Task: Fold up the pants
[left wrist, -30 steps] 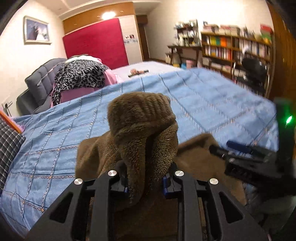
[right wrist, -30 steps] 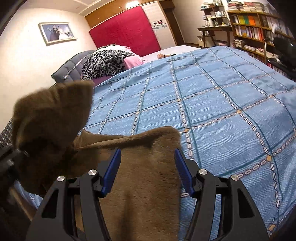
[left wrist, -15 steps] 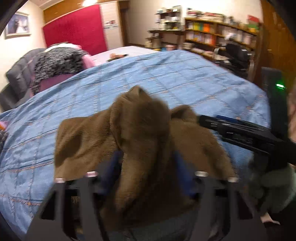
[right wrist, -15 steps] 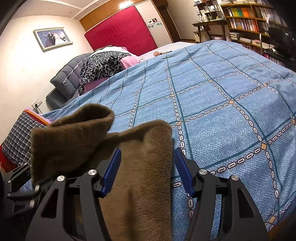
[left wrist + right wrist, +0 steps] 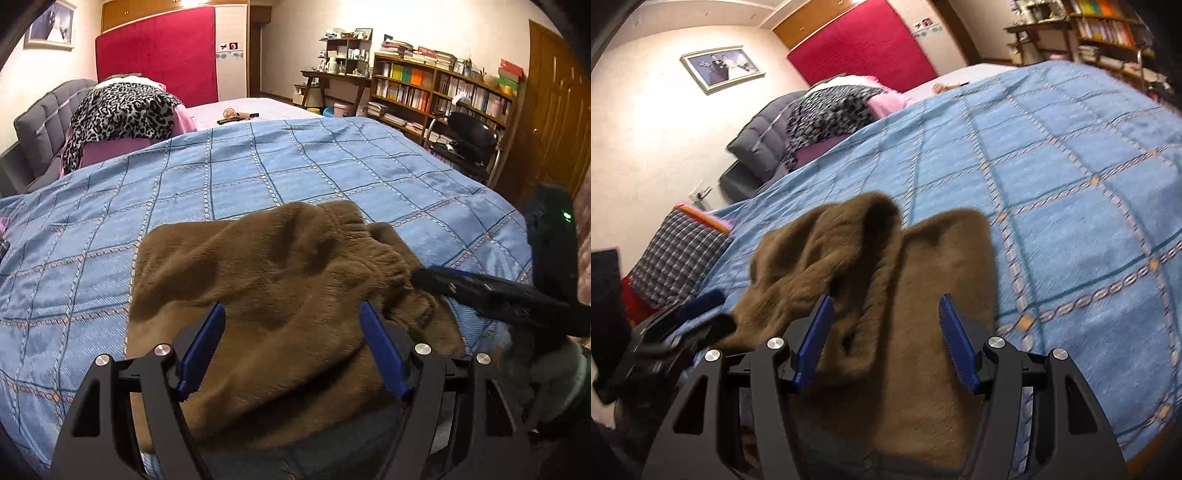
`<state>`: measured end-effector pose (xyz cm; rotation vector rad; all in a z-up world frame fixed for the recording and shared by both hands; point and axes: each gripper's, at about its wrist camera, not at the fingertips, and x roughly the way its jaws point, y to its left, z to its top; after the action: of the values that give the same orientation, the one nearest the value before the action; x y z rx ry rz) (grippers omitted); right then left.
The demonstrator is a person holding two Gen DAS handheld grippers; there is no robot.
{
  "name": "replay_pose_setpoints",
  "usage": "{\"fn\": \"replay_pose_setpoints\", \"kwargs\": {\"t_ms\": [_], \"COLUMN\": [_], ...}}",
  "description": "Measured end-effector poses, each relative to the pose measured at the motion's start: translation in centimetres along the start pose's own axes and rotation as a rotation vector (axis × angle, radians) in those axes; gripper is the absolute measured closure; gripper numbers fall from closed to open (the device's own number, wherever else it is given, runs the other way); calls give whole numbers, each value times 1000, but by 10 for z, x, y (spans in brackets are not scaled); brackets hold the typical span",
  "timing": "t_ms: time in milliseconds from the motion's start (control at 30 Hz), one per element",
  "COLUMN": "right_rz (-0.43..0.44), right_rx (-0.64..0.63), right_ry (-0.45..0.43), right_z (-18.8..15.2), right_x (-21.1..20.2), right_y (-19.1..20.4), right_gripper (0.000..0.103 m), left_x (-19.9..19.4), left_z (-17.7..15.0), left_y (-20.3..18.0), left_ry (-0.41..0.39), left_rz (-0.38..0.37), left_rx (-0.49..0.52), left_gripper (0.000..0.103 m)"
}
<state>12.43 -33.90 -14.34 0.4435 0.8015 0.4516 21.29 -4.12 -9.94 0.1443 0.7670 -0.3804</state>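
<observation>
The brown fleece pants [image 5: 277, 258] lie bunched on the blue checked bedspread [image 5: 258, 177] at its near edge. My left gripper [image 5: 291, 314] hovers over them with its blue pads wide apart. Fabric lies beneath and between the pads, and neither pad presses on it. In the right wrist view the pants [image 5: 923, 277] show a raised folded lump on the left and a flat leg on the right. My right gripper [image 5: 884, 306] stands open above that fabric, gripping nothing. The two grippers are close, side by side.
A leopard-print cloth [image 5: 122, 110] on pink bedding lies against the grey headboard [image 5: 40, 118] at the far left. A plaid pillow [image 5: 676, 258] sits by the bed's left edge. Bookshelves [image 5: 443, 92] and a black chair [image 5: 469, 136] stand beyond the right side.
My left gripper's jaws have spread and let go of the raised fold of pants, which has dropped onto the pile. The right gripper has shifted a little and stays open.
</observation>
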Motion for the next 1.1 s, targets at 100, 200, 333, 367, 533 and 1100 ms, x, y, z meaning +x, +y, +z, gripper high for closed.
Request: {"fn": "replay_pose_setpoints", "kwargs": {"t_ms": [100,200,333,367,533,1100], "right_rz": [23,51,56,58,53,204], "right_rx": [-30,-22,5,7,-13,235], "right_ry": [33,93,126,126,96,59], "right_z": [-7,-15,-19,-19,-15,3], "right_x": [1,11,19,19,9,-11], "right_y": [8,11,8,9,11,-21], "right_gripper": [42,42,65,67,75,27], "left_x": [4,22,49,52,38,39], "left_z": [-2,-6,-12,-12,-8,-33], "left_y": [-4,-14,-24,-25,-28,-29], "left_ry": [7,18,60,73,52,57], "left_rz": [-12,10,16,-1,-71,-158], "left_rx": [64,137,187,181,159,183], "left_gripper": [28,28,61,69,94,87]}}
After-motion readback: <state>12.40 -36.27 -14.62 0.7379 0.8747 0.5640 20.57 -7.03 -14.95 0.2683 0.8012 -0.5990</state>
